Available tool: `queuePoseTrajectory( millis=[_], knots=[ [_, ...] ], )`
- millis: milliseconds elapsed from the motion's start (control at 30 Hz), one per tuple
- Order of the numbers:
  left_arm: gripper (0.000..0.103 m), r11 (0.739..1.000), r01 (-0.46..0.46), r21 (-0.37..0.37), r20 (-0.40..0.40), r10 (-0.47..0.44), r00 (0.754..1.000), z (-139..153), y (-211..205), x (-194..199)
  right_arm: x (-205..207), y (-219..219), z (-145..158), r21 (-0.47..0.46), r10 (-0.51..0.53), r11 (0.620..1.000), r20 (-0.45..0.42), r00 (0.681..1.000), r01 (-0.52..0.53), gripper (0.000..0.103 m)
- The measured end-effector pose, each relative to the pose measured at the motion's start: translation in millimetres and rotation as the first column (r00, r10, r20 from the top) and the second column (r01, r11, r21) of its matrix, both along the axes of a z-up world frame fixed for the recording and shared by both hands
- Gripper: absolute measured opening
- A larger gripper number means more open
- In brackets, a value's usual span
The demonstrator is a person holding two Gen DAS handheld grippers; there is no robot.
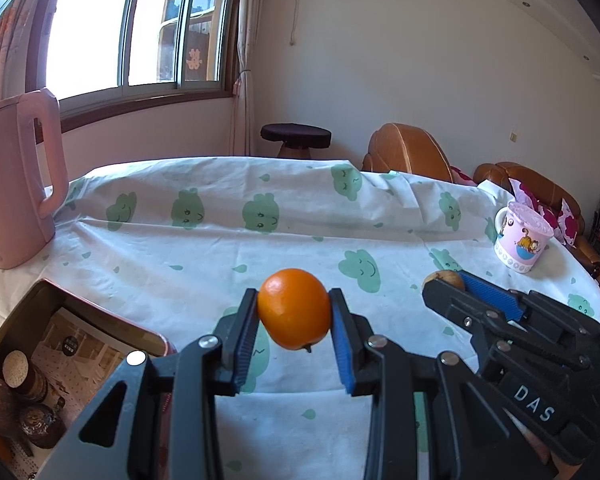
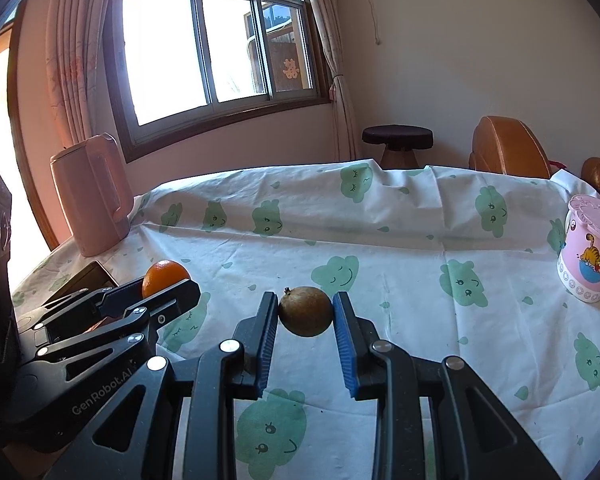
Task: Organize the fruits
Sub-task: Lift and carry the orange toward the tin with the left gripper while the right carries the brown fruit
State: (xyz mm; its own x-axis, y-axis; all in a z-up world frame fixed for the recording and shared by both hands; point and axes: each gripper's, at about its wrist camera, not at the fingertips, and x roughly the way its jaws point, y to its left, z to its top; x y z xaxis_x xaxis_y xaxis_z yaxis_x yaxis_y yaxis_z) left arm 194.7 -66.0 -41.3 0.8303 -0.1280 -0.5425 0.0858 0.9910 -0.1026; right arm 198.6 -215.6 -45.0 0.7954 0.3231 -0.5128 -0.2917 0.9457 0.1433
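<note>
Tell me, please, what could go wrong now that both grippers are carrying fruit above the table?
The orange is pinched only near the tips of the left gripper, so it could slip onto the tablecloth and roll. The right gripper holds the brown fruit just as narrowly. The grippers are close and might bump.

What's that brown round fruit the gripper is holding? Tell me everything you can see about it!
The brown fruit is small and round, with dull, speckled olive-brown skin and a tiny dark nub at its upper left. It looks firm and whole. The right gripper holds it between its blue ribbed pads, one pressing each side. It appears lifted above the cloud-print tablecloth, touching nothing else. In the left wrist view only its top peeks over the gripper.
</note>
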Motion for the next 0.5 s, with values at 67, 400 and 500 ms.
queuePoseTrajectory(
  millis=[67, 400, 500],
  knots=[
    [0.036, 1.0, -0.002, 0.001, 0.007, 0.002, 1.0, 1, 0, -2, -2, -1, 1, 0.005, -0.004, 1.0, 0.012, 1.0, 0.004, 0.03],
    [0.036, 1.0, -0.006, 0.019, 0.047, 0.005, 0.999, 5, -2, -9, -13, -2, 6, 0.002, -0.014, 1.0, 0.07, 0.997, 0.014, 0.03],
    [0.036, 1.0, -0.007, 0.026, 0.059, 0.005, 0.998, 5, -3, -12, -15, -2, 7, 0.001, -0.017, 1.0, 0.08, 0.997, 0.017, 0.03]
  ],
)
